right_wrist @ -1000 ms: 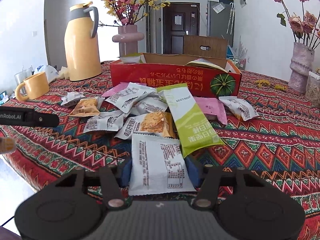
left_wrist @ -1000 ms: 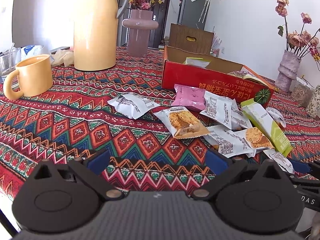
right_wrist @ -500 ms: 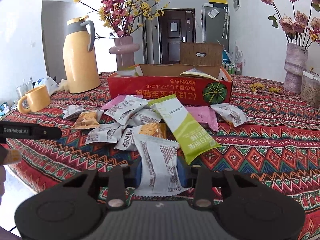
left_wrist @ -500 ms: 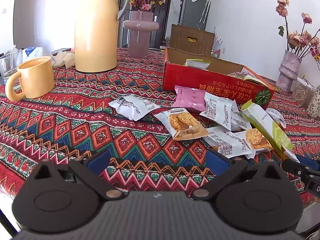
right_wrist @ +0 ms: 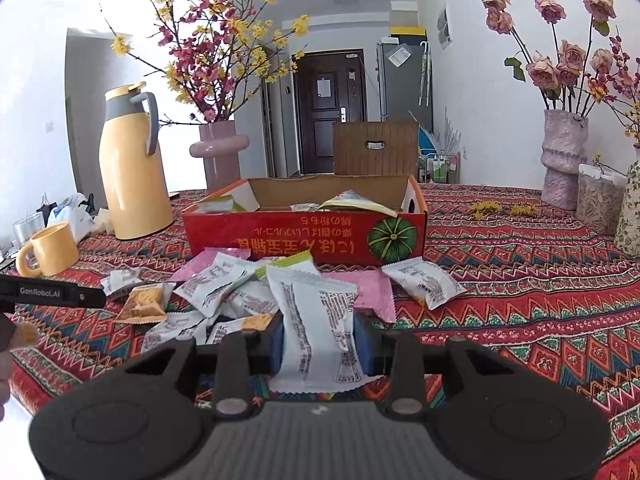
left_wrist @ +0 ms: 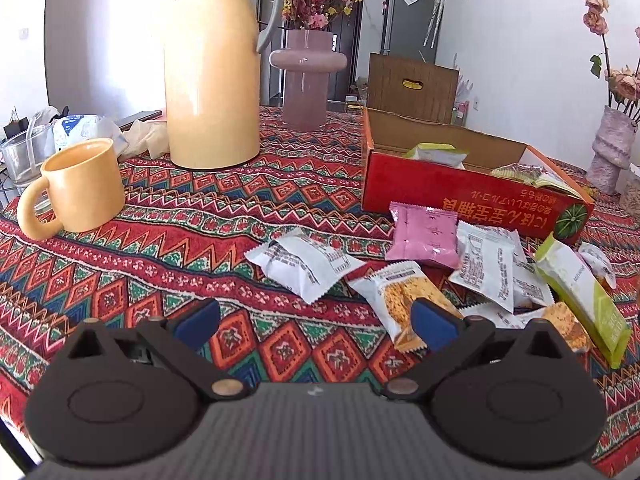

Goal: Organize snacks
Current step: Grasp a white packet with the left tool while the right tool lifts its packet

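Note:
My right gripper (right_wrist: 319,346) is shut on a white snack packet (right_wrist: 316,320), lifted off the patterned cloth in front of the pile. Behind it stands the open red cardboard box (right_wrist: 304,236) with a few packets inside. Loose snacks lie before the box: white packets (right_wrist: 216,284), a pink one (right_wrist: 370,292) and an orange cracker packet (right_wrist: 142,304). My left gripper (left_wrist: 316,322) is open above the cloth with nothing between its fingers. A white packet (left_wrist: 302,264), a cracker packet (left_wrist: 404,300), a pink packet (left_wrist: 424,232) and a green bar (left_wrist: 584,296) lie ahead of it, near the red box (left_wrist: 460,192).
A yellow thermos jug (left_wrist: 212,72), a yellow mug (left_wrist: 76,188) and a pink vase (left_wrist: 306,80) stand at the left. A glass (left_wrist: 24,152) sits near the table edge. At the right stand a flower vase (right_wrist: 564,160) and a clear jar (right_wrist: 600,200). The left tool's tip (right_wrist: 52,294) shows in the right wrist view.
My right gripper closed on the white packet and raised it off the cloth. My left gripper moved forward towards the snack pile, staying open.

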Demonstrator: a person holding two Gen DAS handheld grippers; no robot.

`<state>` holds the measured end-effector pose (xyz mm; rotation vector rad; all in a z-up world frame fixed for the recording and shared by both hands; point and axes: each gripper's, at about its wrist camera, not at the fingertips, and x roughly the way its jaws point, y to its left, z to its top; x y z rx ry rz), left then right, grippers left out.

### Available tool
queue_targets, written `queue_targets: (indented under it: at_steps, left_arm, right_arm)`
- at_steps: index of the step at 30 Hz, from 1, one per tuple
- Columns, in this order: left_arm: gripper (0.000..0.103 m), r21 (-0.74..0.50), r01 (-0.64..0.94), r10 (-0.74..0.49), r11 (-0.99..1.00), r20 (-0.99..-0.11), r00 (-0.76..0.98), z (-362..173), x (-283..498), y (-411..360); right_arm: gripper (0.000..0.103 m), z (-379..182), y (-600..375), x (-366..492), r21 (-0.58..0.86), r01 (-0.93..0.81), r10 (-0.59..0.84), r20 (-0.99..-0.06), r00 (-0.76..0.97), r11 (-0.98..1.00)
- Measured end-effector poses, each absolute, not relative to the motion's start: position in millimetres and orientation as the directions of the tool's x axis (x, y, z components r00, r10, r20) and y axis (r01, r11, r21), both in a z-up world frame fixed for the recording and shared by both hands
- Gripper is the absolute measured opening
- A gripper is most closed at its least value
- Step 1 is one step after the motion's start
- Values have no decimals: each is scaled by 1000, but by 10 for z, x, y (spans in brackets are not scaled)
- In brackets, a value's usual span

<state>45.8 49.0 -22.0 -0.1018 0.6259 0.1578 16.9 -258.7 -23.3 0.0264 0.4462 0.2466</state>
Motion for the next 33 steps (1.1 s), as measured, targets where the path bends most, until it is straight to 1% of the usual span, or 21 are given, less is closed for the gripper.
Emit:
queue_targets:
  at_steps: [4,11,14,15,17,19,20,21,25,33]
  left_arm:
    - [103,-34,-214,150,976,-606,781,-183,697,556]
    - [103,-40,-308,205,951,-666,717,-209,1167,675]
    - [99,-37,-349,227,936,-695,682,-247,1338,699]
    - [96,-33,-356,232,934,-702,674,-261,1381,699]
    - [87,-23,-365,239,931,-717,655,-299,1457,696]
    - [73,-20,-363,232,931,-736,636,-342,1512,686]
    - [71,-18,-363,231,932,-741,631,-356,1519,678]
    - [64,-17,-362,230,932,-744,627,-367,1522,669]
    - [56,-17,-345,223,939,-734,642,-346,1486,637]
    - [54,-14,-317,214,948,-710,671,-262,1408,594]
  right_arm:
    - [34,-227,-2643,314,81,-203,218,-419,882,976]
    - [34,-275,-2747,546,94,-161,186,-427,885,982]
    - [34,-299,-2786,623,99,-148,176,-432,885,984]
    - [34,-304,-2797,641,100,-145,174,-433,885,984]
    - [34,-313,-2821,680,102,-138,169,-434,885,985]
    - [34,-317,-2841,711,106,-133,166,-435,885,985]
    - [34,-316,-2848,727,108,-131,165,-435,885,986]
    - [34,-316,-2855,739,109,-129,165,-435,885,986]
    - [34,-310,-2857,763,111,-132,167,-433,886,985]
    - [34,-275,-2830,758,111,-143,176,-424,888,984]
